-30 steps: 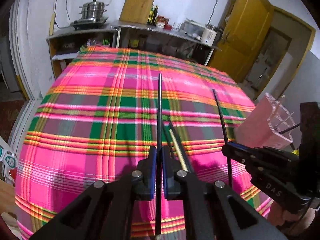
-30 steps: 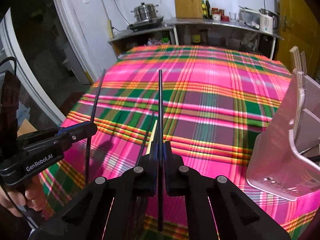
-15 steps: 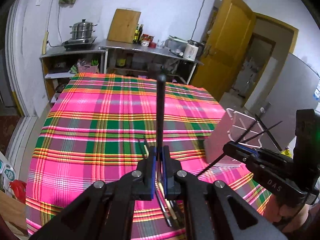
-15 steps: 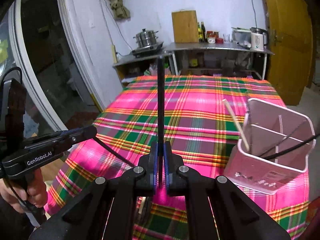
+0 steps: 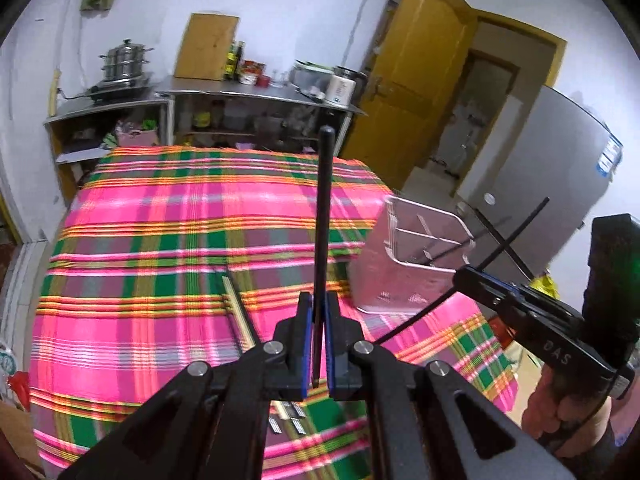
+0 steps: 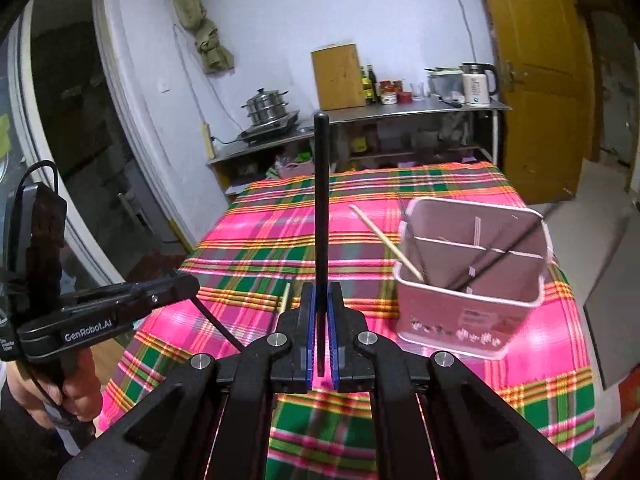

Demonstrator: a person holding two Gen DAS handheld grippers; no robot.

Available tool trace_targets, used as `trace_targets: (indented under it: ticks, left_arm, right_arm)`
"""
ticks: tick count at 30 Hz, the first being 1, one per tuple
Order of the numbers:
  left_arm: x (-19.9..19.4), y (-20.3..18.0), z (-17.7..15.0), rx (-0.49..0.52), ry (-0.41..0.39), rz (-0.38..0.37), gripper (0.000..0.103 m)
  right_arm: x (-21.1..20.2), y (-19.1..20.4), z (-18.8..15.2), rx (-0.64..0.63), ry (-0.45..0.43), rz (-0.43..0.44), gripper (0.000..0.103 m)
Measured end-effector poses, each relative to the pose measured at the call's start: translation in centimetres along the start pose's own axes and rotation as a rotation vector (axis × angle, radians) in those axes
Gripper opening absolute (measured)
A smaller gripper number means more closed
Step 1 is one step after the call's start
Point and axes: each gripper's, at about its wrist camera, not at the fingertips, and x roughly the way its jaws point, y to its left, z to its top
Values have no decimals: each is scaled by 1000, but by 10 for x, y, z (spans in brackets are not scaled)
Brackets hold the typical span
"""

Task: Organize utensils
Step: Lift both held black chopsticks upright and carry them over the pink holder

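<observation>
The left tongs are pinched narrow on a black chopstick that stands straight up out of them, and the right tongs are likewise closed on a second black chopstick, also upright. Both pairs hover above the surface, which is spread with a pink, green and orange plaid cloth. To the right sits the pink utensil holder, divided into compartments; a pale wooden chopstick leans out of its near left compartment and a few dark sticks lean across its other sections, though which compartment each stands in I cannot tell. On the cloth ahead of the left tongs lies another pale chopstick, with some more utensils partly hidden beneath the tongs. The step in hand looks like the carry: each tool has a chopstick lifted and has yet to drop it. The next move likely calls for swinging over the holder, tipping each stick tip-down into one section, then easing the grip, taking care not to knock the light holder or the leaning sticks. Readable writing: "GenRobot.AI" on the left tool's body in the right wrist view, "DAS" on the right tool's body in the left wrist view.
</observation>
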Motion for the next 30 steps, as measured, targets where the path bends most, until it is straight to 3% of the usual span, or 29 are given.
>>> trace_targets:
  ticks: [8, 14, 22, 30]
  left_arm:
    - [15, -44, 11, 42, 23, -92, 6]
    - [15, -69, 40, 77, -13, -138, 6]
    - [19, -93, 86, 90, -83, -176, 6]
    - [44, -102, 109, 103, -94, -165, 6]
  right_arm:
    - [-25, -29, -3, 61, -30, -55, 5]
    - [-46, -45, 15, 77, -93, -88, 5]
    - [-62, -57, 49, 84, -190, -127, 5]
    - [-47, -67, 63, 106, -212, -160, 5]
